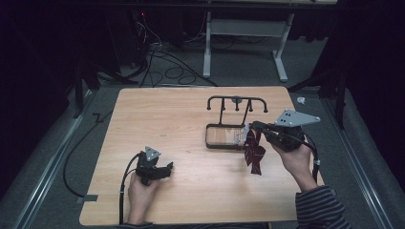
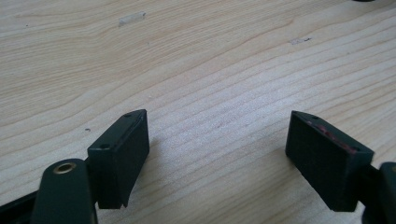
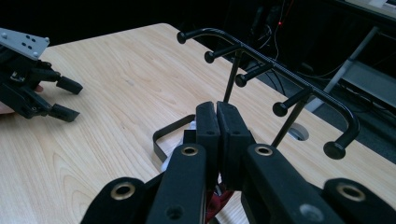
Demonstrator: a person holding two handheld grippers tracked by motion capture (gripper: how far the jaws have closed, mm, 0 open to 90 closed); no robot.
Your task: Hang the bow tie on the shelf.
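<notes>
A black wire rack with several knobbed hooks stands on a rectangular base frame at the table's right middle. My right gripper hovers just right of that base, its jaws pressed together on the top of a dark red patterned cloth that hangs down from them. In the right gripper view the shut jaws point at the rack, with red fabric showing beneath them. My left gripper rests low at the table's front left, open; its jaws hold nothing over bare wood.
The wooden table has free room on its left half and between the two hands. A white scrap lies at the rack's base. Cables and a white desk frame sit on the floor behind the table.
</notes>
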